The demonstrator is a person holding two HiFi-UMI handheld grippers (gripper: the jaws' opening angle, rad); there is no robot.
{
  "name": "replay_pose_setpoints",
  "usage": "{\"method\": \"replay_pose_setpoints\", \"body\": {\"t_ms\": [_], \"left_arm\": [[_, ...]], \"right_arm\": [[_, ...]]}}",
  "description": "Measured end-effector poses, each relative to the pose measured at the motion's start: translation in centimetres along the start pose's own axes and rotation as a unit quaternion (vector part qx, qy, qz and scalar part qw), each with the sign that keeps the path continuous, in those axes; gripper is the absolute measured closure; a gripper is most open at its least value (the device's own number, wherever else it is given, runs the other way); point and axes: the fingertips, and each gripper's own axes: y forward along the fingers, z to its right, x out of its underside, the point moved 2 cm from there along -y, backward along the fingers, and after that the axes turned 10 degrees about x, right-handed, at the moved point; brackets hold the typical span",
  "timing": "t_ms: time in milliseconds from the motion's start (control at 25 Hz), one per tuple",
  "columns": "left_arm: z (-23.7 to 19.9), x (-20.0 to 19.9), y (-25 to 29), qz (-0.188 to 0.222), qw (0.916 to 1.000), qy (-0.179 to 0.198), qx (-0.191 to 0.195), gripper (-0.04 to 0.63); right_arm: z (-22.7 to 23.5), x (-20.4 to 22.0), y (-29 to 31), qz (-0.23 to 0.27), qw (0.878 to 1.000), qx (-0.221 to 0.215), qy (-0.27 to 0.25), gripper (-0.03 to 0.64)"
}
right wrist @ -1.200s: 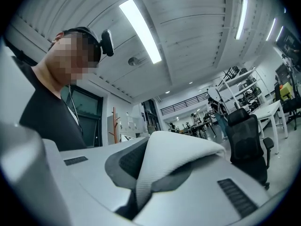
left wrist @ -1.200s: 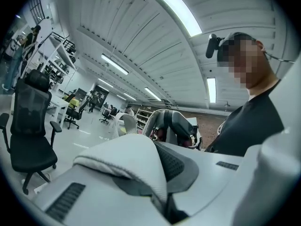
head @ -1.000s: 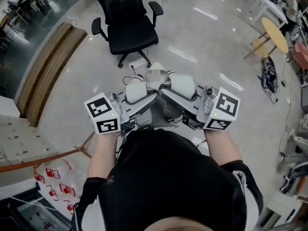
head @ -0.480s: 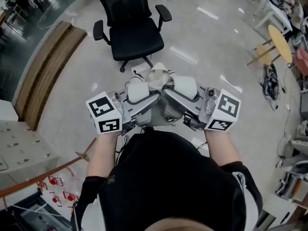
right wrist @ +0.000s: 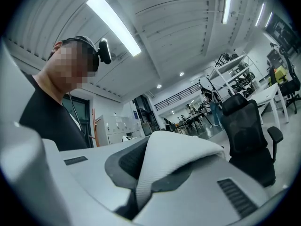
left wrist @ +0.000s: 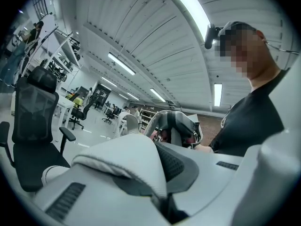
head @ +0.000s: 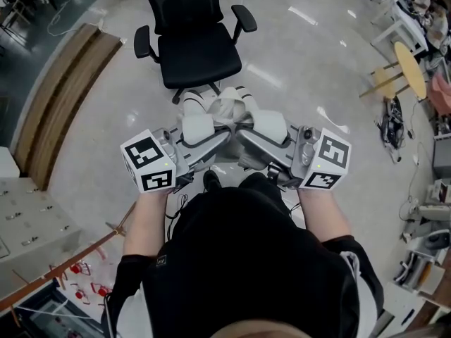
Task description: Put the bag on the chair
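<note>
Closer now than a second ago, the chair [head: 197, 48] has slid down the head view toward both hands, so the person carrying the bag has walked nearly up to it. In that view the left tongs [head: 211, 136] and right tongs [head: 255, 136] point inward at each other as before. The white bag [head: 227, 105] is bunched between their tips. It now sits in the picture right against the chair's base, whereas earlier bare floor [head: 303, 62] showed between them. It is off the floor and not yet over the seat; how much hangs below the tongs is hidden.

The left gripper view shows these tongs closed on a fold of the bag's white woven fabric [left wrist: 127, 157], with the pads pressed tight on it. The chair [left wrist: 30, 126] stands at the left, its seat at about the level of the tongs.

The right gripper view gives the mirror of this: tongs clamped on another fold of the bag [right wrist: 176, 159], and the chair [right wrist: 247, 126] near at the right.

By my reading the approach is almost over. What remains is to bring the bag over the seat, lower it there and let go with both tongs.
</note>
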Motion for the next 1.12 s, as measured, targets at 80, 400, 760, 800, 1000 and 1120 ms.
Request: {"method": "replay_pose_setpoints", "body": {"t_ms": [80, 400, 760, 800, 1000, 1120], "left_arm": [[-0.9, -0.2, 0.4, -0.002, 1.0, -0.002, 0.0, 0.574], [-4.8, -0.6, 5.8, -0.001, 0.9995, -0.025, -0.021, 0.574], [-10.5, -2.9, 17.9, 0.016, 0.9981, -0.045, -0.039, 0.574], [-11.1, -3.0, 19.3, 0.017, 0.9979, -0.047, -0.042, 0.574], [-13.7, -3.9, 26.6, 0.013, 0.9978, -0.043, -0.049, 0.574], [-15.4, -4.9, 31.5, 0.015, 0.9978, -0.043, -0.048, 0.574]], "right_arm": [[1.0, -0.4, -0.1, 0.002, 1.0, 0.0, 0.005, 0.586], [6.5, -2.3, -3.3, 0.0, 1.0, -0.021, 0.019, 0.586], [16.0, -7.9, -11.0, -0.014, 0.998, -0.055, 0.004, 0.586], [16.9, -8.5, -11.9, -0.019, 0.998, -0.058, -0.003, 0.586], [21.8, -11.4, -16.8, -0.027, 0.997, -0.065, -0.032, 0.586], [25.3, -13.5, -20.1, -0.025, 0.997, -0.058, -0.038, 0.586]]}}
